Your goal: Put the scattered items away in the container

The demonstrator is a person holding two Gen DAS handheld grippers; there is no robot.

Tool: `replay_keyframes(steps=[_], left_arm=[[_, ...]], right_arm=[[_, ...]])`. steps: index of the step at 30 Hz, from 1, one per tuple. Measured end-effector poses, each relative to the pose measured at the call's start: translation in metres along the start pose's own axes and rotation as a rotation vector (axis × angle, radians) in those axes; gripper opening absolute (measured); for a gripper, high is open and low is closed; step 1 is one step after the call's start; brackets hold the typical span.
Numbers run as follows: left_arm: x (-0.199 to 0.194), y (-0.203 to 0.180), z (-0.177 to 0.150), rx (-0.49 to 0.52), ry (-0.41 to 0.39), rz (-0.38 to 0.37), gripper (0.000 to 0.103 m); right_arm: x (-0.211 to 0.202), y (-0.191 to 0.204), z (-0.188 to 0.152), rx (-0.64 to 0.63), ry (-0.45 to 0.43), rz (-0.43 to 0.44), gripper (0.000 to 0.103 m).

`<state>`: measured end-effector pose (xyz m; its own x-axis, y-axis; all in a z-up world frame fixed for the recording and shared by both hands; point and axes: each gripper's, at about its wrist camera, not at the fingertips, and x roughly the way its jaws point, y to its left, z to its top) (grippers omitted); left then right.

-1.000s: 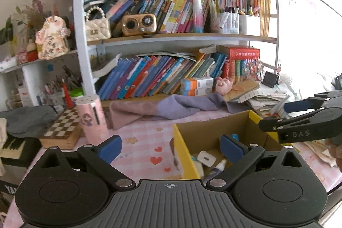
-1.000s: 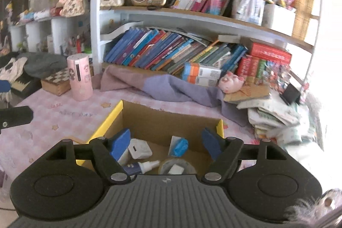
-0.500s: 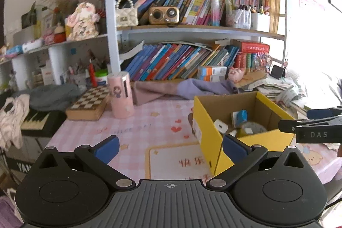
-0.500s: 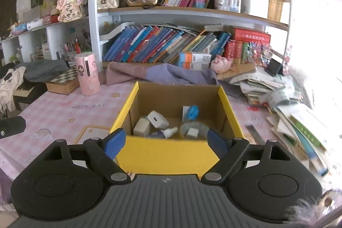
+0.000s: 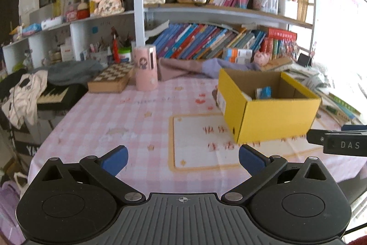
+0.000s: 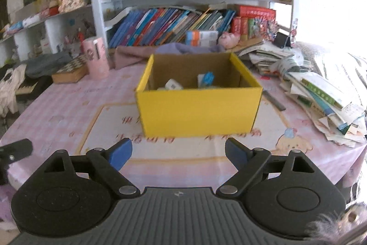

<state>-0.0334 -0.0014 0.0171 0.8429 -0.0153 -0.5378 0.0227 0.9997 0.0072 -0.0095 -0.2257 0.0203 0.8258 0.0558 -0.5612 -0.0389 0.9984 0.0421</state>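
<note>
A yellow cardboard box stands on the pink checked tablecloth, straight ahead in the right wrist view and to the right in the left wrist view. Small items lie inside it: a white block and a blue-and-white piece, the latter also showing from the left. My right gripper hangs over the near table edge, its jaws opening with nothing between them. My left gripper is open and empty, left of the box. The right gripper's finger shows at the left view's right edge.
A pink cylinder and a chessboard box stand at the back left. A purple cloth lies behind the box. Stacked papers and books crowd the right side. A dark flat strip lies right of the box. Bookshelves rise behind.
Both grippers have drawn back from the box toward the near table edge and sunk a little. The right gripper's jaws have spread wider.
</note>
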Motion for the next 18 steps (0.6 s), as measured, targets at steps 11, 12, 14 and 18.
replay_keyframes(steps=[11,12,14,18], left_arm=[[-0.015,0.0,-0.018,0.003,0.05,-0.003,0.103],[-0.015,0.0,-0.019,-0.004,0.055,-0.005,0.103],[-0.013,0.001,-0.02,-0.015,0.066,-0.007,0.103],[-0.01,0.0,-0.022,-0.026,0.087,-0.011,0.103]], right_arm=[[-0.006,0.032,-0.017,-0.122,0.074,0.053,0.098],[-0.006,0.033,-0.018,-0.13,0.079,0.056,0.098],[-0.006,0.035,-0.02,-0.148,0.093,0.063,0.099],[-0.007,0.037,-0.028,-0.18,0.112,0.075,0.099]])
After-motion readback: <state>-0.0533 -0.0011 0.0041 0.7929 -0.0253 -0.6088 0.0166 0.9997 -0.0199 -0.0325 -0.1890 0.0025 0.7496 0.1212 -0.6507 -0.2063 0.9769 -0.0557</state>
